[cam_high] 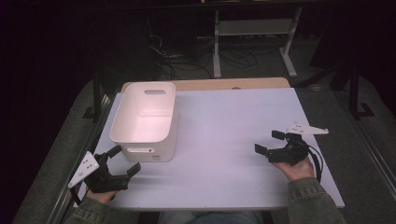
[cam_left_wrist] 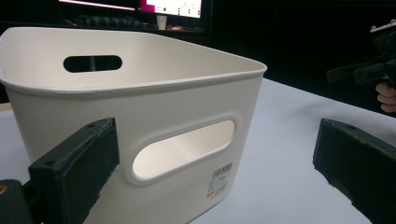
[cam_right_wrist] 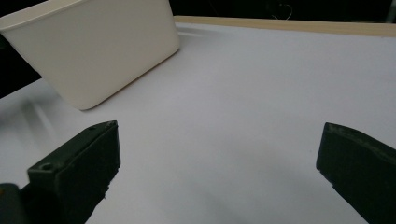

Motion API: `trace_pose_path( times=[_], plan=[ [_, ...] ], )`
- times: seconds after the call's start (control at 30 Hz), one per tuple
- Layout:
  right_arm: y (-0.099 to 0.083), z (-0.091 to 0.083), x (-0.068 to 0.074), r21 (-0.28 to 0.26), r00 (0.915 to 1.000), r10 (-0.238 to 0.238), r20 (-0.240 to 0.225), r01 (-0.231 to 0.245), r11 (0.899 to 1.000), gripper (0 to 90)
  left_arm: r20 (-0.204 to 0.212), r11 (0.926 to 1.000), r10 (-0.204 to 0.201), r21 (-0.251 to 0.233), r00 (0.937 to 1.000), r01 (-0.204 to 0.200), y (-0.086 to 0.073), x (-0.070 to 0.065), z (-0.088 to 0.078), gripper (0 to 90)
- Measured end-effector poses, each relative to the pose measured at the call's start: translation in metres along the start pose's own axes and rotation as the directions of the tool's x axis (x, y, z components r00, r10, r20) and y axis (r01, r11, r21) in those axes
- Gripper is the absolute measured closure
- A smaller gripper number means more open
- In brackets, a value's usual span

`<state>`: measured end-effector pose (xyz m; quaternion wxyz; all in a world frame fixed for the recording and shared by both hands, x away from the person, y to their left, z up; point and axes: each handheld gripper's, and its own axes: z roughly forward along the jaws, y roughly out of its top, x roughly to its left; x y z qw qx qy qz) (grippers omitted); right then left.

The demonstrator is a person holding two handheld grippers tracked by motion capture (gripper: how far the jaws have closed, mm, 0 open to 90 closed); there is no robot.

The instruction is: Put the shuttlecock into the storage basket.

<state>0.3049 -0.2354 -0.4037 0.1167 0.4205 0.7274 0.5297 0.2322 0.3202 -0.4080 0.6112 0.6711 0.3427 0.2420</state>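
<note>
A white bin (cam_high: 144, 120) sits at the desk's (cam_high: 233, 121) upper left. The left tool (cam_high: 122, 162) and right tool (cam_high: 269, 142) gape wide, holding nothing.

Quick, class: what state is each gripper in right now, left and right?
Left gripper: open, holding nothing, jaws spread just short of the white bin.
Right gripper: open, holding nothing, above the bare table.
</note>
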Motion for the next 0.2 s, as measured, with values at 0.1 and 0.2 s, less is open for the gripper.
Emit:
trace_pose_path(
  times=[0.1, 0.2],
  plan=[
    [-0.0013, -0.0036, -0.0018, -0.017, 0.9999, -0.008, 0.010, 0.008, 1.000, 0.0, 0.000, 1.0000, 0.001, 0.001, 1.0000, -0.001, 0.0000, 0.0000, 0.0000, 0.0],
    [-0.0026, -0.0070, -0.0031, -0.029, 0.9999, -0.004, 0.015, 0.004, 1.000, 0.0, 0.001, 1.0000, 0.001, 0.001, 1.0000, -0.001, 0.0001, 0.0000, 0.0000, 0.0]
  ],
)
